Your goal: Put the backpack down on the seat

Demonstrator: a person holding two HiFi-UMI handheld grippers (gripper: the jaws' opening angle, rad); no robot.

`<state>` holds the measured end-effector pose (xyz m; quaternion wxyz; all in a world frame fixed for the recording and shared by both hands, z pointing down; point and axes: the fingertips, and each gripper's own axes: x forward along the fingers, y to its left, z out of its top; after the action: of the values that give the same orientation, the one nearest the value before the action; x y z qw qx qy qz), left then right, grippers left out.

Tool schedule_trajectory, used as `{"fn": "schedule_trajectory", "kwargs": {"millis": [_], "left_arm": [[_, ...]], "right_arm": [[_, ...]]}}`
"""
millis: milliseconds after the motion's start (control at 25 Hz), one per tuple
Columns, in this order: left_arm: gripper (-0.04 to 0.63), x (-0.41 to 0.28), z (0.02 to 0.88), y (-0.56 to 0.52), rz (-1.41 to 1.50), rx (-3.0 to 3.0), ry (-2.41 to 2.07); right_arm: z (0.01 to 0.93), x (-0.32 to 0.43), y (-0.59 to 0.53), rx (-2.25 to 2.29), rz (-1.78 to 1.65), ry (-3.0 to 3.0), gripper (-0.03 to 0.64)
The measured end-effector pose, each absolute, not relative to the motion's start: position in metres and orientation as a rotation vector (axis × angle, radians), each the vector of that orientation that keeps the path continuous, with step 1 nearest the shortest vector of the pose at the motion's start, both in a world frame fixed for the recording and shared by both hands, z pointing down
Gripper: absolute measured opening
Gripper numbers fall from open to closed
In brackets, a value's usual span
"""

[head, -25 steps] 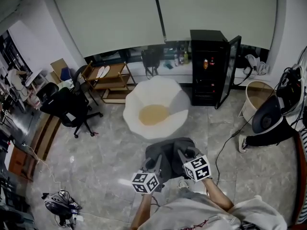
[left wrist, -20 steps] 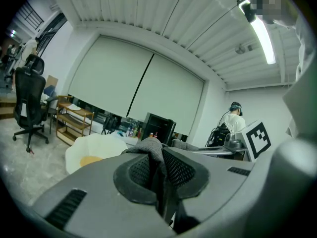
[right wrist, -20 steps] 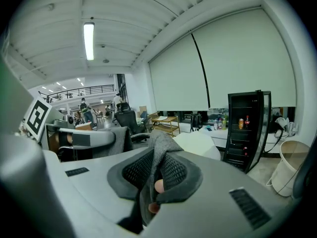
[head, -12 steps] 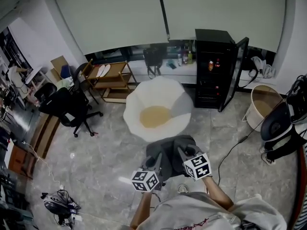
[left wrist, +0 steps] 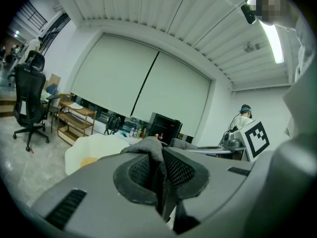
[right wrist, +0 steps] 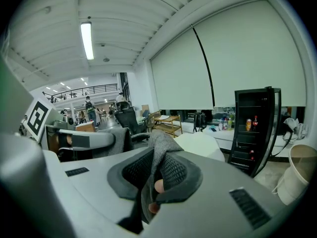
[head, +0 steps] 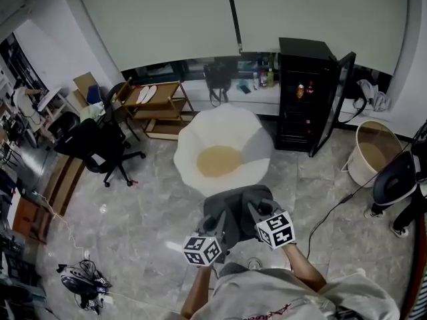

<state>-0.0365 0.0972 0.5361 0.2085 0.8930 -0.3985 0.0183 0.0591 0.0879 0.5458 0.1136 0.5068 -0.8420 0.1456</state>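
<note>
1. Grey fabric backpack (head: 235,204) hangs over the grey tiled floor (head: 147,205), held up on the near side of the white petal-shaped chair (head: 248,139) with its tan seat cushion (head: 217,161), not on the seat yet.
2. Left gripper (head: 217,223): jaws clenched on a fold of the grey fabric at the bag's left side.
3. Right gripper (head: 257,212): pinching the fabric on the bag's right side.
4. Far right, a black fridge (head: 303,92) stands with its door open.
</note>
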Motion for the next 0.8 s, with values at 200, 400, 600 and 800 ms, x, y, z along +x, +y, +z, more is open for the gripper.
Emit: {"fn": "schedule_trajectory", "kwargs": {"millis": [200, 400, 600, 800], "left_arm": [[0.06, -0.038, 0.539, 0.091, 0.061, 2.465, -1.125], [0.06, -0.037, 0.538, 0.079, 0.063, 2.468, -1.132], [0.06, -0.031, 0.539, 0.065, 0.068, 2.472, -1.128], [0.06, -0.033, 0.541, 0.047, 0.059, 2.46, -1.135]], "right_arm": [[0.548, 0.058, 0.078, 1.466, 0.436, -2.475, 0.052], [0.548, 0.058, 0.068, 1.461, 0.435, -2.485, 0.052], [0.55, 0.064, 0.054, 1.464, 0.442, -2.483, 0.052], [0.55, 0.062, 0.035, 1.452, 0.431, -2.485, 0.052]]}}
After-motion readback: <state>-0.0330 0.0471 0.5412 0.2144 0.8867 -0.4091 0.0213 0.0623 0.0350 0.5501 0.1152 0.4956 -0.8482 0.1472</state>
